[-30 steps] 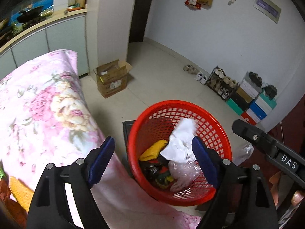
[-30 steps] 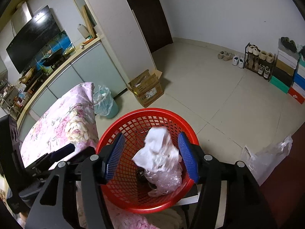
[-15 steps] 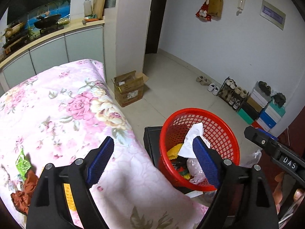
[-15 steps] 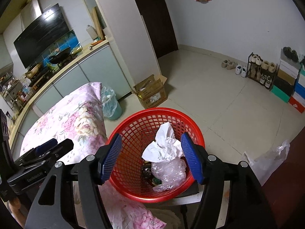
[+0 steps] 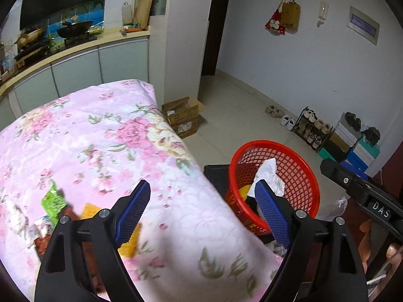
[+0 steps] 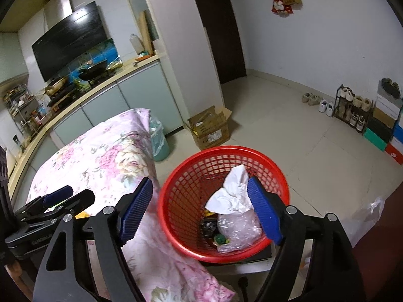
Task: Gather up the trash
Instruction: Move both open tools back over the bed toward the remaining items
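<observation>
Two claws, both spread wide with nothing between the blue pads. From the left wrist, the left claw (image 5: pixel 201 211) hangs above the floral-covered surface (image 5: pixel 100 138), where a green wrapper (image 5: pixel 53 199) lies with its long axis running away from the camera, beside a yellow wrapper (image 5: pixel 89 210) partly hidden by the finger; more scraps are blurred at the left edge. A red basket (image 5: pixel 299 171) stands off the surface's right end, white crumpled paper (image 5: pixel 268 173) poking upward from it.

From the right wrist, the right claw (image 6: pixel 199 211) straddles the basket's (image 6: pixel 186 183) near-left rim. Inside, the paper (image 6: pixel 233 193) points up and away, resting on a clear plastic bag (image 6: pixel 238 229). The left claw (image 6: pixel 60 196) shows at left.
</observation>
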`<state>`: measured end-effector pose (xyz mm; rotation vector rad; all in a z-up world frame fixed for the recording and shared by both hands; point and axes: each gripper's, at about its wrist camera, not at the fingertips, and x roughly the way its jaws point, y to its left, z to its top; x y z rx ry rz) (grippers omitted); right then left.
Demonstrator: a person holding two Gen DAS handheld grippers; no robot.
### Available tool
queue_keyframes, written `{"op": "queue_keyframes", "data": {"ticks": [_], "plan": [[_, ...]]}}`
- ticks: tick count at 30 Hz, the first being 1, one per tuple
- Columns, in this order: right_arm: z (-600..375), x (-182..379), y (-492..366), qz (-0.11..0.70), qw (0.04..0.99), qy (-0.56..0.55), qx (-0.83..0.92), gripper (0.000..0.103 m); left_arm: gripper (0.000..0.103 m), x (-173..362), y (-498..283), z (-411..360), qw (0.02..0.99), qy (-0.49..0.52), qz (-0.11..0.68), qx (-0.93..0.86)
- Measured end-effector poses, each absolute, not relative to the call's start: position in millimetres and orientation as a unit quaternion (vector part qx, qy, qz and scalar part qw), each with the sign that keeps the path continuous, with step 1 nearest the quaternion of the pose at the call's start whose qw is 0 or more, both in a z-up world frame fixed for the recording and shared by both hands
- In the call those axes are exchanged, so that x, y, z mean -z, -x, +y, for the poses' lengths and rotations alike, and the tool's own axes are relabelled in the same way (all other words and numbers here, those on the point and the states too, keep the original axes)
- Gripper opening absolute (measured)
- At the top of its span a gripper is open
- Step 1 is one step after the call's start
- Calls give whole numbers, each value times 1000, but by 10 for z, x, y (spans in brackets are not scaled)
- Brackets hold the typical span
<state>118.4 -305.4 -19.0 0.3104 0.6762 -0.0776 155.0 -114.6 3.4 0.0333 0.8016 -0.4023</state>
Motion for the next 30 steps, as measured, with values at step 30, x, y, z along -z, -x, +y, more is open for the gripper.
{"op": "queue_keyframes", "data": {"ticks": [30], "plan": [[-1880,266,-1477,370,919,-95,-96,76,82,109,-953,1273,910,98,401,21]]}}
